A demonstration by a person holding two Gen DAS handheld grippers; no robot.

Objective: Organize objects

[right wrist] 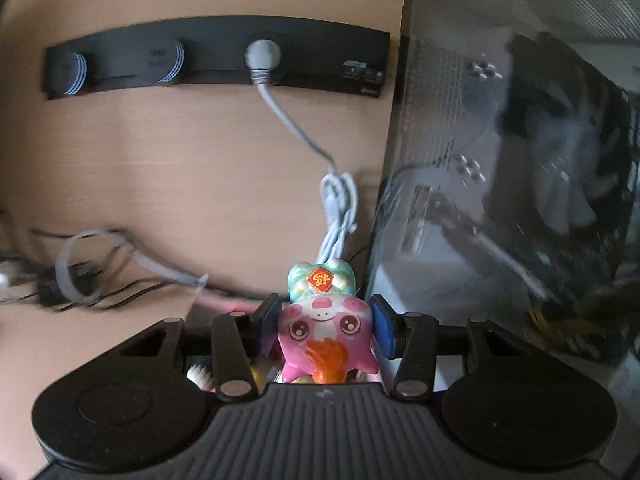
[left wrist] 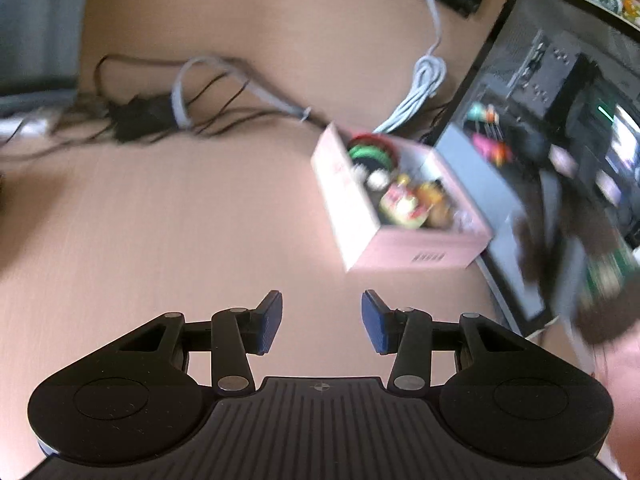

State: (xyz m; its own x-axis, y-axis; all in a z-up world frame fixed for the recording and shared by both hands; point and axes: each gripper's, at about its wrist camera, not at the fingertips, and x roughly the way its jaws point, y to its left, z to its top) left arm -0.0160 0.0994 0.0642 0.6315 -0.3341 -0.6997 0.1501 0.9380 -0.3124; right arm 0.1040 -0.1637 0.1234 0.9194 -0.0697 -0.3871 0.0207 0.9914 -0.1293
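Observation:
A pink cartoon figurine [right wrist: 326, 330] with a teal hat and an orange tuft hangs upside down between the blue pads of my right gripper [right wrist: 325, 326], which is shut on it. Small toys show just beneath it, partly hidden by the gripper body. In the left wrist view a pink open box [left wrist: 400, 236] holding several small colourful toys sits on the tan tabletop, up and to the right of my left gripper [left wrist: 322, 322]. That gripper stands open with nothing between its blue pads [left wrist: 269, 324]. A blurred dark gripper [left wrist: 600, 280] shows at the right edge.
A glass-sided computer case [right wrist: 520, 160] stands at the right, close to the box. A black power strip [right wrist: 216, 58] lies at the back with a grey plug and coiled cable [right wrist: 338, 216]. Tangled dark wires and an adapter [left wrist: 140, 118] lie at the left of the table [left wrist: 160, 220].

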